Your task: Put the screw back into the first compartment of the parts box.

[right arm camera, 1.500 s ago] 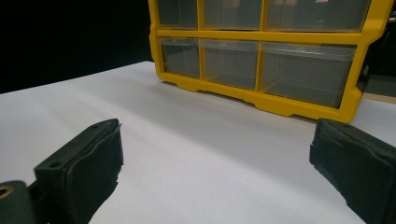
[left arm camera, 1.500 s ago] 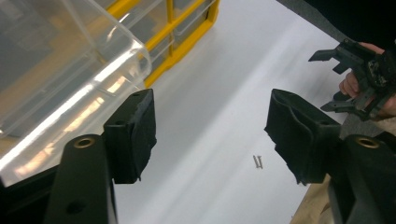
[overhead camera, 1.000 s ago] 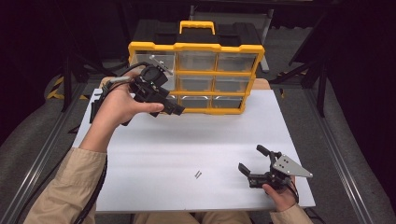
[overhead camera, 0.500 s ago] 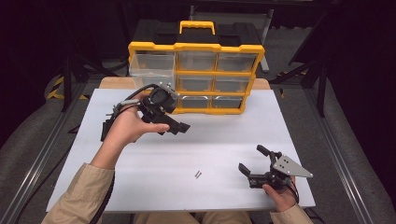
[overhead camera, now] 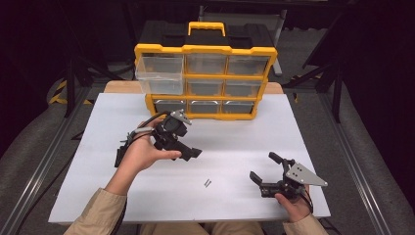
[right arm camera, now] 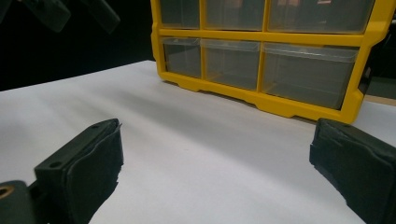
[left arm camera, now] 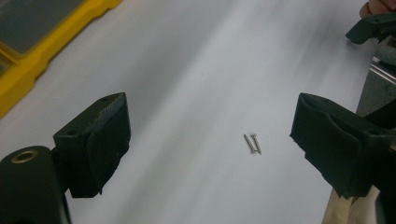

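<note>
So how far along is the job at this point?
Done: the top-left drawer of the organizer is pulled out. In hand: the left gripper is open and aimed at the two screws lying on the table. Left: picking them up and dropping them in the drawer. The right gripper rests open.

Looks like a lab or recording workspace, not a home: a white table (overhead camera: 303,127) sits on a frame of grey metal rails (overhead camera: 44,161), surrounded by black drapes and dark stands. A yellow-and-black parts organiser (overhead camera: 205,73) with clear plastic drawers stands at the table's far edge, workshop-type storage. Yellow-black hazard tape (overhead camera: 61,93) marks the floor at left, and grey floor covering runs along both sides.
</note>
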The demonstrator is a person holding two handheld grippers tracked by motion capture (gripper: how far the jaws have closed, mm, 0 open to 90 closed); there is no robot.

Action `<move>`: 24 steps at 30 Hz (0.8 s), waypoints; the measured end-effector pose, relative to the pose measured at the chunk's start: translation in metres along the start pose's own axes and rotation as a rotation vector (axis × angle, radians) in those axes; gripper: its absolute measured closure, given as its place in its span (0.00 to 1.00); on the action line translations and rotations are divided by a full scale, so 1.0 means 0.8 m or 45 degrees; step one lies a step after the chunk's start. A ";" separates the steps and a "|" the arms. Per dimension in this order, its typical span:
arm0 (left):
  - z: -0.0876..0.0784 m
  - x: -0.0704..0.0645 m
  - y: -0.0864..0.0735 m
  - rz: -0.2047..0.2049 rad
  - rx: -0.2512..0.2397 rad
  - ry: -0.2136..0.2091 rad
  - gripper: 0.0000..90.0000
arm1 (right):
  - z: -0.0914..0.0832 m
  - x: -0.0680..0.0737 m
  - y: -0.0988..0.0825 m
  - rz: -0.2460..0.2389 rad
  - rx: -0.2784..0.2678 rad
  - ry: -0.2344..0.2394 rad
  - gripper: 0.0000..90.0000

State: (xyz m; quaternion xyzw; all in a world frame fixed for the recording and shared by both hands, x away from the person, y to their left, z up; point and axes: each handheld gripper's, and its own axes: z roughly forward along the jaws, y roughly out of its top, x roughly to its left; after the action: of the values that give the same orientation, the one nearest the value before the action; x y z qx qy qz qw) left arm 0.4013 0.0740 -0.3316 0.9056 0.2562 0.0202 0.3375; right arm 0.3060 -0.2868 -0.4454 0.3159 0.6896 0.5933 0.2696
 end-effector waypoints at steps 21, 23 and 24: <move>0.072 -0.017 -0.067 -0.087 -0.053 -0.057 0.15 | 0.000 0.001 0.000 0.005 0.003 -0.001 0.03; 0.078 -0.018 -0.070 -0.094 -0.061 -0.059 0.16 | 0.000 0.000 -0.001 0.004 0.002 -0.001 0.03; 0.080 -0.019 -0.071 -0.094 -0.068 -0.057 0.16 | 0.000 0.000 0.000 0.001 0.001 -0.003 0.03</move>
State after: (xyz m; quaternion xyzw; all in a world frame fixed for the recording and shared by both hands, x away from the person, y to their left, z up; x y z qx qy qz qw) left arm 0.3760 0.0651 -0.4143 0.8865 0.2810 -0.0057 0.3677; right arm 0.3060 -0.2866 -0.4457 0.3173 0.6893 0.5926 0.2701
